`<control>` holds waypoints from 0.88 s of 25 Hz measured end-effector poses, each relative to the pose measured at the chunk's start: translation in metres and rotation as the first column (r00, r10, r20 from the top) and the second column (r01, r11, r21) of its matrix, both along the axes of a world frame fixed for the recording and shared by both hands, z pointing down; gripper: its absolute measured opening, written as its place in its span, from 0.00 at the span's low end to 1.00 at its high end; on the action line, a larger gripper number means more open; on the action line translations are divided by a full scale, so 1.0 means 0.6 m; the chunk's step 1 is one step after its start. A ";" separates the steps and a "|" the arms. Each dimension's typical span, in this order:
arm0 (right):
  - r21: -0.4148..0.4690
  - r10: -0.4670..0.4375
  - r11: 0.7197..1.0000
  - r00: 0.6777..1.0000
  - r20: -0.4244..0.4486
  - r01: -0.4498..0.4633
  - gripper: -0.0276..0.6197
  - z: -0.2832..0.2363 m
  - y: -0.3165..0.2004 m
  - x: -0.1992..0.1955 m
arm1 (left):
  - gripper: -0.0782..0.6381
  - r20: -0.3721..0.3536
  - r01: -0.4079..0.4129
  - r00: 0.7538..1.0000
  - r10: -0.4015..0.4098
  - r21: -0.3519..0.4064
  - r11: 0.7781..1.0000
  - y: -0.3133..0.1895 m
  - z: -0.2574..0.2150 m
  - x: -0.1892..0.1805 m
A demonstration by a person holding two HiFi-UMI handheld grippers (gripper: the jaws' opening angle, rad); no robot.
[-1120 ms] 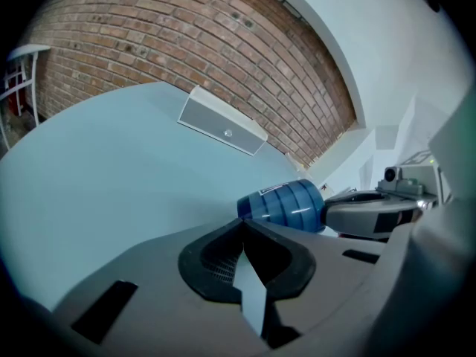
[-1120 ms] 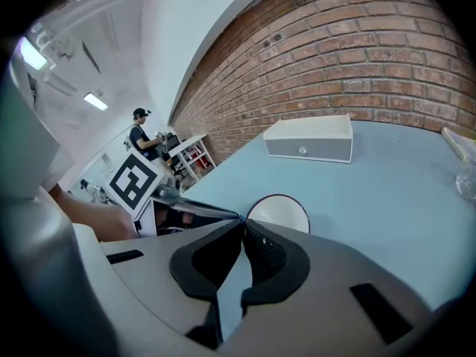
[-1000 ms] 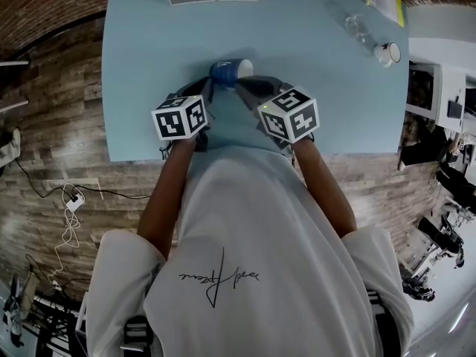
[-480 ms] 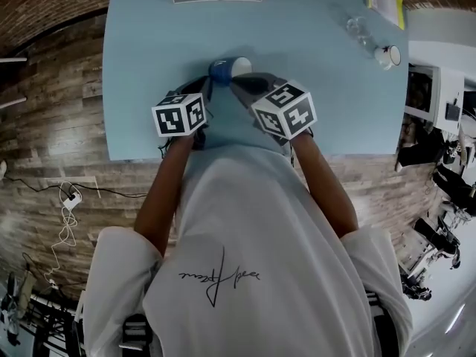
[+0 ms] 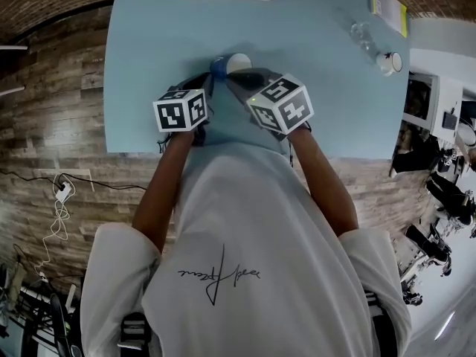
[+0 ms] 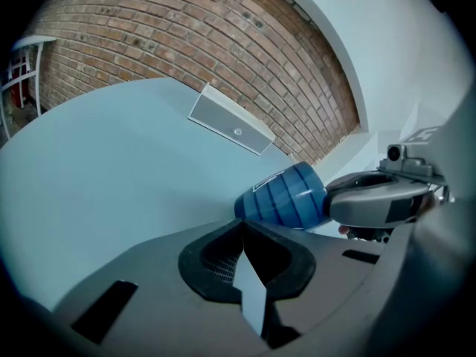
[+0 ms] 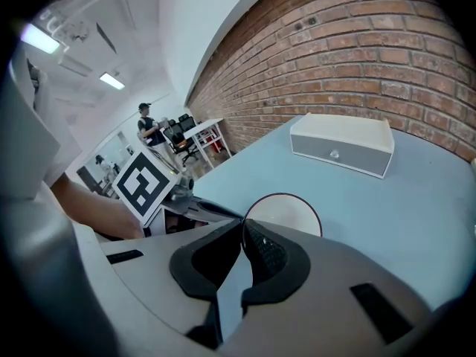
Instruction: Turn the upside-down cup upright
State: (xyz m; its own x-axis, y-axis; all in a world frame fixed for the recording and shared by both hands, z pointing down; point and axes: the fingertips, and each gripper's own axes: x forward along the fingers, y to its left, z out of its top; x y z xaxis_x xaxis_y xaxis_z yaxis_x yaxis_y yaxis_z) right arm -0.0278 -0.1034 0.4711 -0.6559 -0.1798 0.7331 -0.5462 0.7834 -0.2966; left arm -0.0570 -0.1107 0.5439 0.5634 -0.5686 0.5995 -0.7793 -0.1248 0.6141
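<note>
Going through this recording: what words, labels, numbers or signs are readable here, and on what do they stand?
Nothing can be quoted.
The shirt: handwritten-style script, not legible.
The cup: a white mark, too blurred to read.
The marker cubes: square patterns only, no words.
The booklet: print too small to read.

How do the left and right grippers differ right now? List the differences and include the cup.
1. The right gripper is shut on the rim of the blue cup and holds it tilted over. The left gripper is shut on nothing.
2. The right gripper faces the cup's open white mouth, while the left gripper faces its closed base, which lies just beyond its tips.

Both have their jaws together and both point at the cup.
</note>
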 end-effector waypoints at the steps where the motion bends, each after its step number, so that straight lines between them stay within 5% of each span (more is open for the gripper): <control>1: -0.002 -0.005 1.000 1.000 0.002 0.005 0.08 0.001 0.000 -0.004 | 0.12 0.000 0.003 1.000 -0.003 0.000 1.000 0.000 0.001 -0.001; 22: 0.029 -0.094 0.995 0.994 -0.047 0.096 0.08 0.013 0.007 -0.042 | 0.12 -0.004 0.022 1.000 -0.022 -0.029 0.999 0.014 0.015 -0.014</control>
